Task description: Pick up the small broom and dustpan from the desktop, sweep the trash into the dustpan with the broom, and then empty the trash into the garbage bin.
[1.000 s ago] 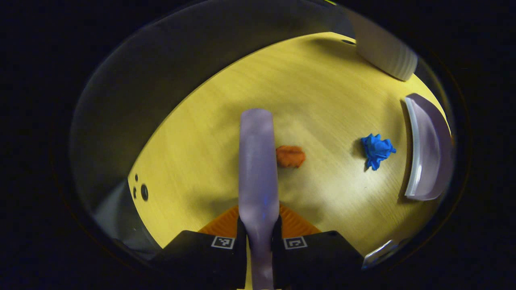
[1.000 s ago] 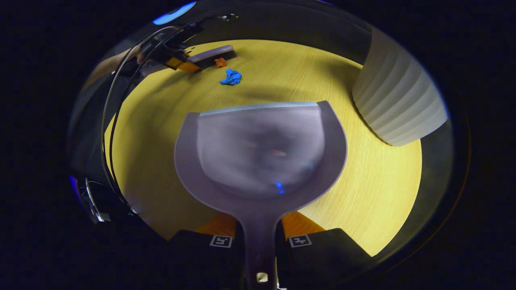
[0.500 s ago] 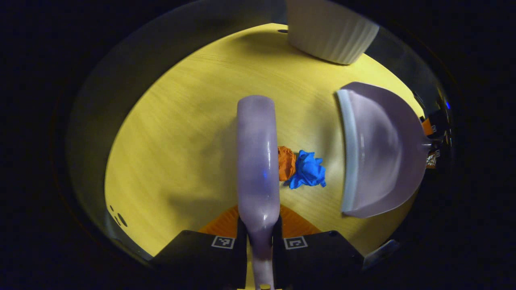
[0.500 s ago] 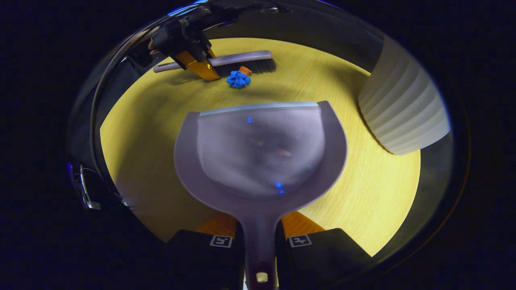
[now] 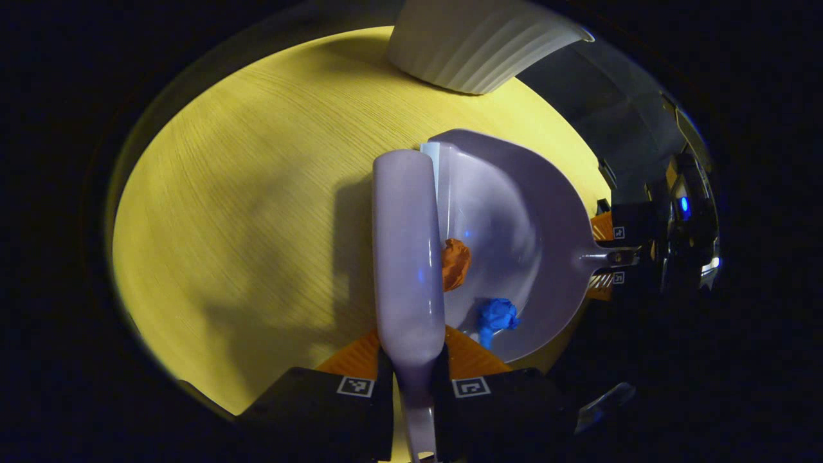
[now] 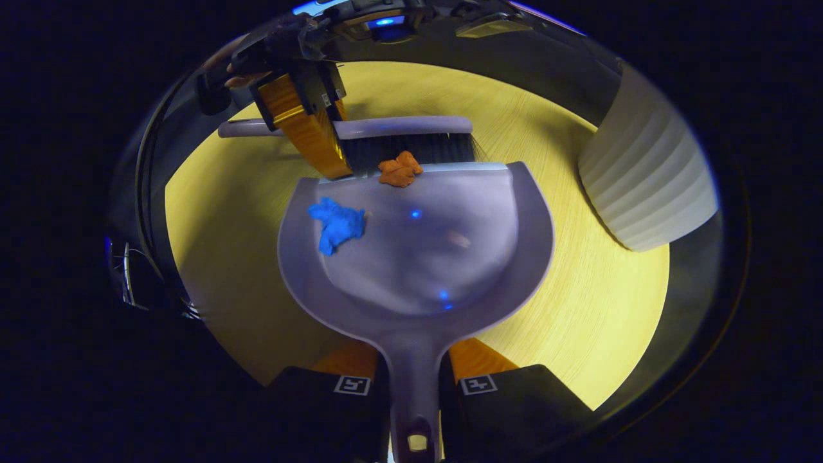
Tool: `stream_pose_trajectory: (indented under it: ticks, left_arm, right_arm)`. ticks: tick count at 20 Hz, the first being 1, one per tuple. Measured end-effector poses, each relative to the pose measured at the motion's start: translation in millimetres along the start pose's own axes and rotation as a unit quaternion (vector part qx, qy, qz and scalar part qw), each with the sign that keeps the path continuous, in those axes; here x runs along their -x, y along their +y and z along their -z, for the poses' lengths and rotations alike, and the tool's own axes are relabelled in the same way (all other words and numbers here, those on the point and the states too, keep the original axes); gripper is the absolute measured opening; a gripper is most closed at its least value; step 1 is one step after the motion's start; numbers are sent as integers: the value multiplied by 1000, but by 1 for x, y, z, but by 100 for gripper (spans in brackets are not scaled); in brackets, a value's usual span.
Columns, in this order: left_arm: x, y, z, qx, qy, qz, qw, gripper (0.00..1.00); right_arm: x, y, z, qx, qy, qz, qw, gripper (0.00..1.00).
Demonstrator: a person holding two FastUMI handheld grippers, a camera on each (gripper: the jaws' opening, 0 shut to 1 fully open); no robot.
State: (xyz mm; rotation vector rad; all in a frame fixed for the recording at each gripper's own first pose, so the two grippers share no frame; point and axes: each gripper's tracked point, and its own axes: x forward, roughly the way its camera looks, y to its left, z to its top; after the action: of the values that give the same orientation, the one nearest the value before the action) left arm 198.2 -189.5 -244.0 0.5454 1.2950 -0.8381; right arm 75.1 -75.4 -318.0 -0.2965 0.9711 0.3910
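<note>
Since half a second ago, your broom has pushed the blue scrap into the dustpan (orange scrap at its lip). Left gripper jaws clamp the broom handle; right gripper jaws clamp the dustpan handle, on the worktop.

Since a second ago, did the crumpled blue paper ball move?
Yes. The crumpled blue paper ball went from the bare yellow wooden desktop, ahead of the pale purple plastic dustpan, to inside the pan near its left wall.
</note>
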Motion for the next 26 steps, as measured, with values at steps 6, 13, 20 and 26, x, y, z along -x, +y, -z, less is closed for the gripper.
stream_pose_trajectory:
  ticks: [6, 13, 20, 26]
  left_arm:
    - [12, -37, 9, 19, -59, -12, 998, 29]
    - [53, -66, 16, 135, -206, 15, 969, 30]
    - [124, -71, 75, 184, -309, -41, 932, 27]
    - [142, -74, 120, 244, -350, -79, 901, 28]
  right_arm:
    - [-18, -22, -11, -21, -12, 7, 1000, 36]
    - [-13, -33, -8, -35, -27, 6, 999, 36]
    - [-1, -36, -13, -51, -44, 20, 998, 36]
    - [17, -45, -24, -44, -81, 36, 995, 36]
